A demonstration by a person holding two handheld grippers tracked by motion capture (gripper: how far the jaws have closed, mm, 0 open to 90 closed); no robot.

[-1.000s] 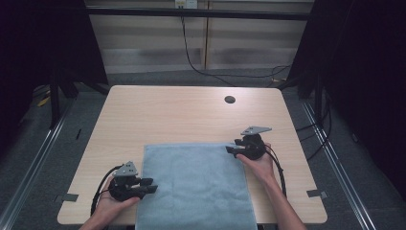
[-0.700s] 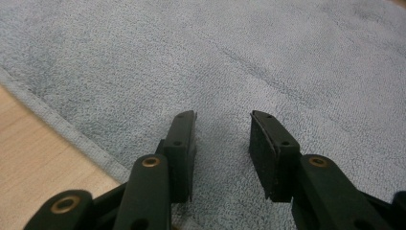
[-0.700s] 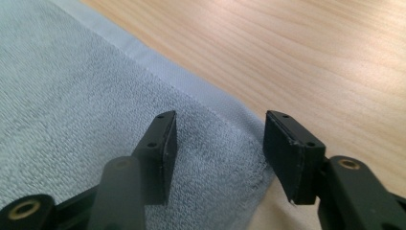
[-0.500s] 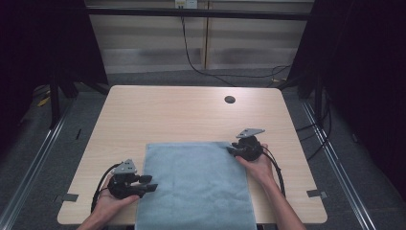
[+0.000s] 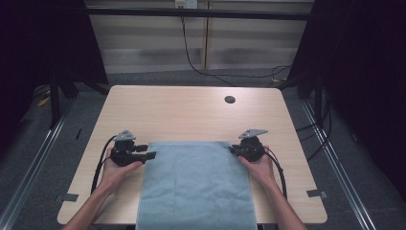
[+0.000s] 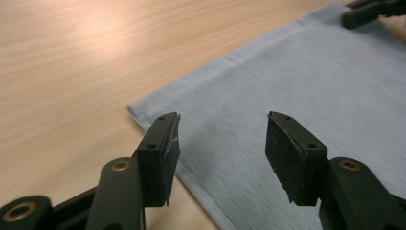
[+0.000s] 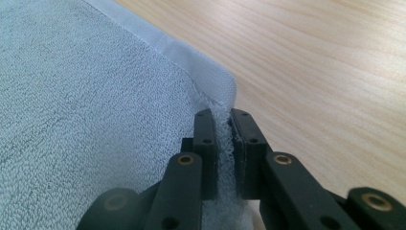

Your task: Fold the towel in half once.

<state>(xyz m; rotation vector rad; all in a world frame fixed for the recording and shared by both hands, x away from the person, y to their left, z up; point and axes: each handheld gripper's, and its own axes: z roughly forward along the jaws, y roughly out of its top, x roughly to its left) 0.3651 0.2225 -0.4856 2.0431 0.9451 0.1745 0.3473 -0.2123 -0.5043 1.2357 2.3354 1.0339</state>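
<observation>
Towel (image 5: 196,184) folding, grab stage, I'd say. It lies flat on the surface (image 5: 191,112), spread between the two tools, with its near end hanging off the edge by the person.

Left tool (image 5: 149,155): jaws apart and just been opening wider, nothing pinched. In the left gripper view the far-left corner (image 6: 136,109) sits just ahead of that tool (image 6: 220,139), one jaw over bare wood, the other over cloth. Next it probably needs to slide onto that corner and close.

Right tool (image 5: 233,150): jaws just closed, clamped on the far-right corner, terry bunched between the pads (image 7: 207,143) in the right gripper view.

No brands, labels or writing readable anywhere.
</observation>
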